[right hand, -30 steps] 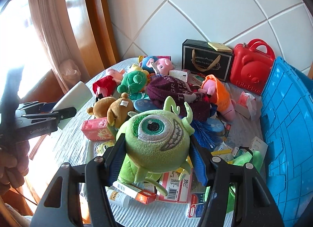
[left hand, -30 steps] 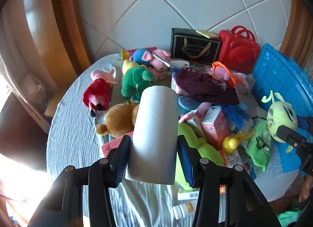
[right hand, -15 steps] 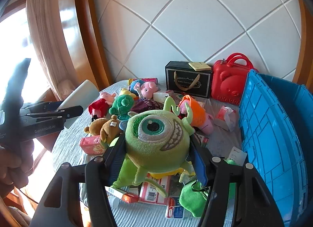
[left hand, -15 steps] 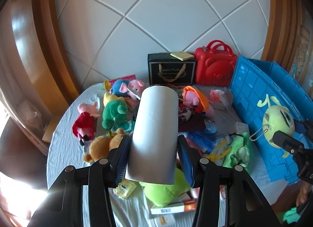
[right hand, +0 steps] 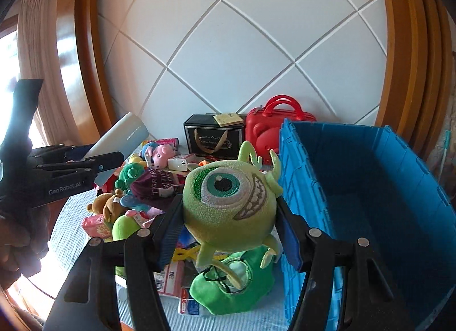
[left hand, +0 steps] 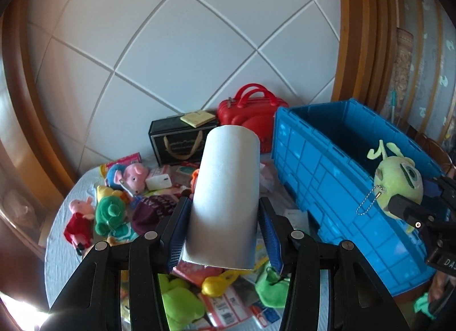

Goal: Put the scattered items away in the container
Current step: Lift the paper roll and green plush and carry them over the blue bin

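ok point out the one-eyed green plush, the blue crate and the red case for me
one-eyed green plush [right hand: 228, 202]: right wrist view, on its face below the eye
blue crate [right hand: 302, 188]: right wrist view, on its near outer wall
red case [left hand: 250, 111]: left wrist view, on its body below the handles

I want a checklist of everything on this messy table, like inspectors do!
Surface: round table under a pale ribbed cloth.
Job's things: blue crate at the right, nothing seen in the part that shows; white cylinder and one-eyed green plush, both held in the air.
Clutter: pig plushies, bear, maroon cloth, boxes and cards in a heap; black box and red case by the wall.
Grippers: left gripper shut on the cylinder; right gripper shut on the plush.
Cables: nothing seen.
Surroundings: tiled wall, wooden frames, curtain.
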The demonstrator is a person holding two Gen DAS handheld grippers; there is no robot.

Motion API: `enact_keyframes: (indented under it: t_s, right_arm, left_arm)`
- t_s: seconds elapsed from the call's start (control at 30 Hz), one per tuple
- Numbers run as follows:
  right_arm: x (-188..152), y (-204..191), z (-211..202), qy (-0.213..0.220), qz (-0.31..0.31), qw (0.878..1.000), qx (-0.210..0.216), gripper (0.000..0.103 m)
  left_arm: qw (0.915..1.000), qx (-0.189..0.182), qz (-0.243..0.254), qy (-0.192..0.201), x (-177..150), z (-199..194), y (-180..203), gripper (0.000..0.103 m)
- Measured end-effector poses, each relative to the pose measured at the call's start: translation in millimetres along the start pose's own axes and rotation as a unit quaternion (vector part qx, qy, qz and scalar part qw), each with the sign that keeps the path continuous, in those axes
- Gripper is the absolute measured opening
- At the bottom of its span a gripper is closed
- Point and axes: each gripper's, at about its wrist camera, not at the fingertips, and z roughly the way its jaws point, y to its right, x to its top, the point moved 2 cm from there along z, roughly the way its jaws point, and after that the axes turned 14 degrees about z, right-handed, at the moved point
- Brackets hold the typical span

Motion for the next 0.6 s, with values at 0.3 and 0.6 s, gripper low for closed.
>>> enact_keyframes:
  t_s: [0.3, 0.6]
  right_arm:
    - [14, 85, -29, 0.02, 0.042, 0.998, -0.053, 0.06]
    - [13, 151, -37, 0.022, 0.084, 0.991, -0.103, 0.06]
  left_arm:
    - [0.9967, -0.053, 0.054, 0.029, 71, 20, 99, 0.047]
    - [0.9864, -0.115, 0.108, 0.045, 124, 46, 191, 0.047]
